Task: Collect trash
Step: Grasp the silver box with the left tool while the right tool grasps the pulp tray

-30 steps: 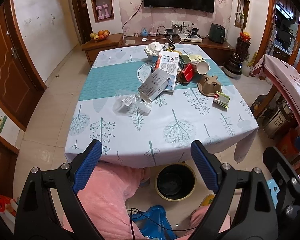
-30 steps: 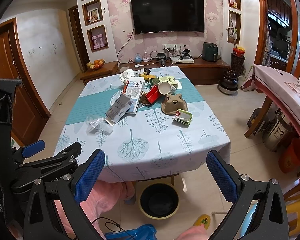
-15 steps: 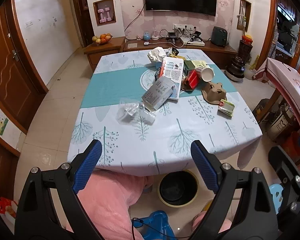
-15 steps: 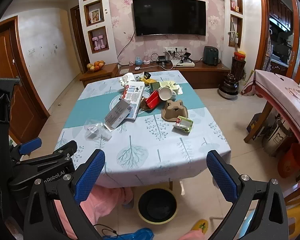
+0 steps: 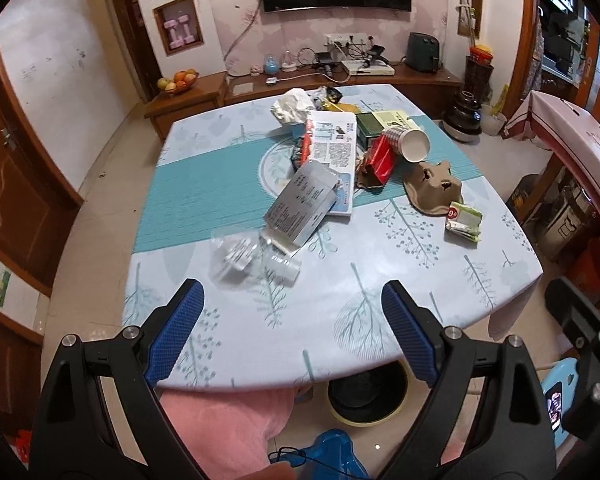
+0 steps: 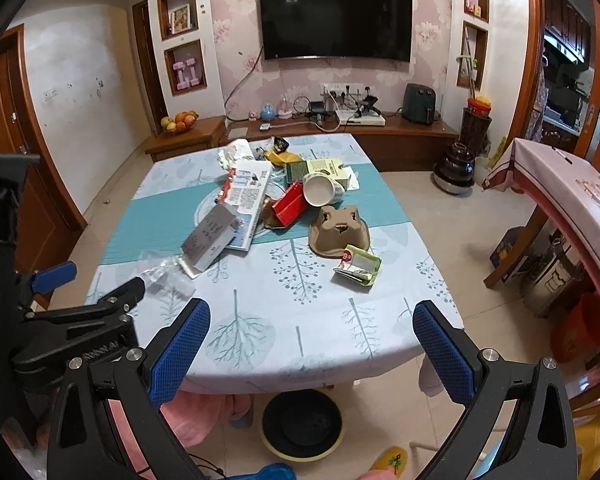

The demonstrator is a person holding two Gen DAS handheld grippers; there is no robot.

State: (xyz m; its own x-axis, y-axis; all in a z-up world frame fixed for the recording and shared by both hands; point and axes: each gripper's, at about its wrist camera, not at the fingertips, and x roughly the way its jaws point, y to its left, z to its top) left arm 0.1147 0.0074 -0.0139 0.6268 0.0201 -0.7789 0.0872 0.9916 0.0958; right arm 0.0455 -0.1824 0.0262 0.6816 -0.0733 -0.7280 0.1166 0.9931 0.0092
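Note:
Trash lies across a table with a tree-print cloth [image 5: 380, 292]: crumpled clear plastic [image 5: 244, 258], a grey box [image 5: 302, 204], a magazine [image 5: 334, 152], a red carton [image 5: 380, 160], a paper cup [image 5: 410, 142], a brown pulp tray [image 5: 434, 188], a green wrapper [image 5: 464, 220] and white tissue [image 5: 292, 106]. My left gripper [image 5: 292, 336] is open above the near table edge, nothing between its fingers. My right gripper [image 6: 310, 352] is open too, over the near edge. A black bin with a yellow rim [image 6: 302, 426] stands on the floor under the table.
A person's pink-clad legs [image 5: 224, 420] are below the near edge. A second table with a pink cloth [image 6: 572, 200] stands at the right. A low wooden cabinet [image 6: 340, 136] with a fruit bowl and devices runs along the far wall under a television.
Both grippers have moved forward toward the table, so the table and trash look nearer and larger. Both stay open and hold nothing.

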